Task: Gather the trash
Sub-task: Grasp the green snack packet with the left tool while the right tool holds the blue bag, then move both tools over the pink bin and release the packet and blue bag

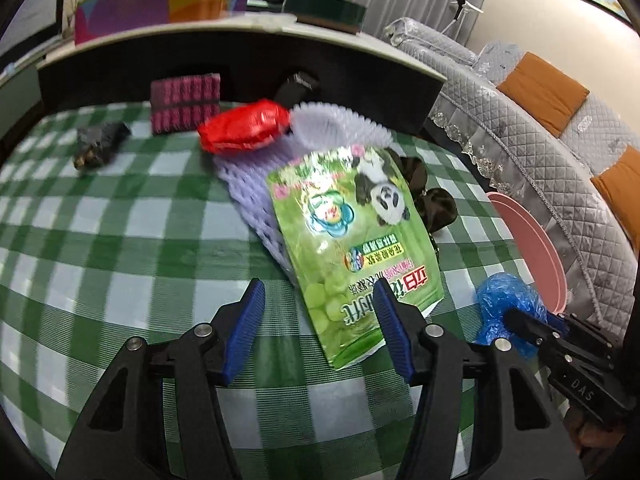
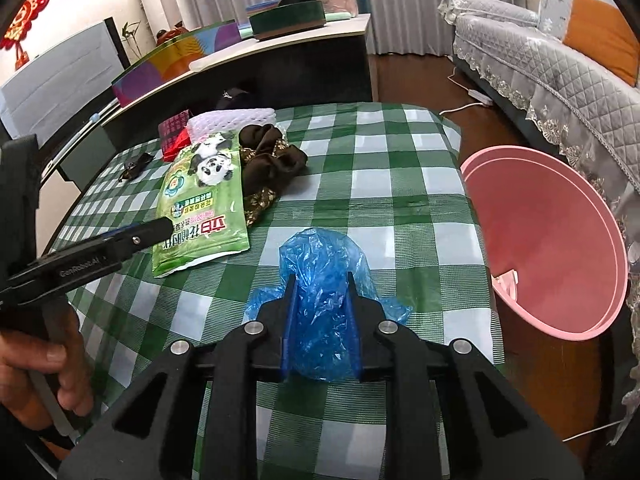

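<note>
Blue crumpled plastic film, a thin bag point(image 2: 324, 292), sits pinched between the pads of the right gripper point(image 2: 322, 284), low over the near edge of the green-checked tablecloth point(image 2: 400, 168). The jaws are pressed in on the film, which bulges above and beside the fingers. The pink bin point(image 2: 560, 248) stands to the right of this gripper, just off the table edge, with its mouth tilted toward the camera.

To the left of the right gripper lies the green panda pouch point(image 1: 352, 236). The left gripper point(image 1: 320, 296) points at the pouch's near end with its jaws spread; the right-hand pad overlaps the pouch's edge in the left wrist view, and the other stands clear over bare cloth (nothing is gripped yet).

Procedure for the step in hand, as a judgement: carry the bag to the right until it is over the bin mouth before the jaws part, since light film drifts and may cling to a pad. For the pouch, centre both pads across its near end before closing.

Beyond the pouch lie a lavender foam net point(image 1: 256, 184), a red wrapper point(image 1: 244, 128) and a dark brown cloth point(image 2: 272, 160). The net is largely covered by the pouch. The left wrist view is blurred, so the small dark object point(image 1: 96, 144) farther left cannot be identified. The bin floor is only partly visible.
</note>
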Tool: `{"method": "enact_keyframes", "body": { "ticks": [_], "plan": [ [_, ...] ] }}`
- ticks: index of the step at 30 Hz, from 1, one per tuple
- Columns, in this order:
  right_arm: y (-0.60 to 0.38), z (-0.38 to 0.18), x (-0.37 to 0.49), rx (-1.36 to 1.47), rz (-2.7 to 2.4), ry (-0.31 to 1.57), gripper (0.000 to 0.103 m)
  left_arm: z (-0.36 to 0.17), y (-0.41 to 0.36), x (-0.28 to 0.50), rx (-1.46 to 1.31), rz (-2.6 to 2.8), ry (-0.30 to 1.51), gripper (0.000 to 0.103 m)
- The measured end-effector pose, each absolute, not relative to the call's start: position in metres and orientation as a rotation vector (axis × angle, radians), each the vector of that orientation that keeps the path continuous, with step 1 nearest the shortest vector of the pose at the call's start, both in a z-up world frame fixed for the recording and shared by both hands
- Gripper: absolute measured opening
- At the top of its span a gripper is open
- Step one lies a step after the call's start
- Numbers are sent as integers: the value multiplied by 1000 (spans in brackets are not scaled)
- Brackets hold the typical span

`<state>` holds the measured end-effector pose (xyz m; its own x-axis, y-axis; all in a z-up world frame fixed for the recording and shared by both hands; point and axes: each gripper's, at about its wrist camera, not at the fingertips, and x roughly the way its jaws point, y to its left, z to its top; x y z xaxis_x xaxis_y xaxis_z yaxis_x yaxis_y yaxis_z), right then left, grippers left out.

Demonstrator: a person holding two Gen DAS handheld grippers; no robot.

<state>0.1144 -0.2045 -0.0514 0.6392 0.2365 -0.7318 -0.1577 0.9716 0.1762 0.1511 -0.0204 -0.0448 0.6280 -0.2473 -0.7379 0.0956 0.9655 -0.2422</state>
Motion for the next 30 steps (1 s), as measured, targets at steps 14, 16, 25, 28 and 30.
{"method": "enact_keyframes", "body": {
  "ticks": [14,16,25,28,30],
  "plan": [
    [-203,-41,115,99,222,814,22,-29,-28,142,-165,-246,834,6],
    [-203,-36,114,97,217,798,22,-20,-31,135,-152,-270,804,4],
    [-208,-13,99,99,206,741,22,13,-42,107,-82,-330,712,0],
    [-210,-6,94,97,201,721,22,19,-45,101,-65,-332,695,0],
    [-212,-2,90,94,195,708,22,22,-44,98,-62,-328,688,0]
  ]
}}
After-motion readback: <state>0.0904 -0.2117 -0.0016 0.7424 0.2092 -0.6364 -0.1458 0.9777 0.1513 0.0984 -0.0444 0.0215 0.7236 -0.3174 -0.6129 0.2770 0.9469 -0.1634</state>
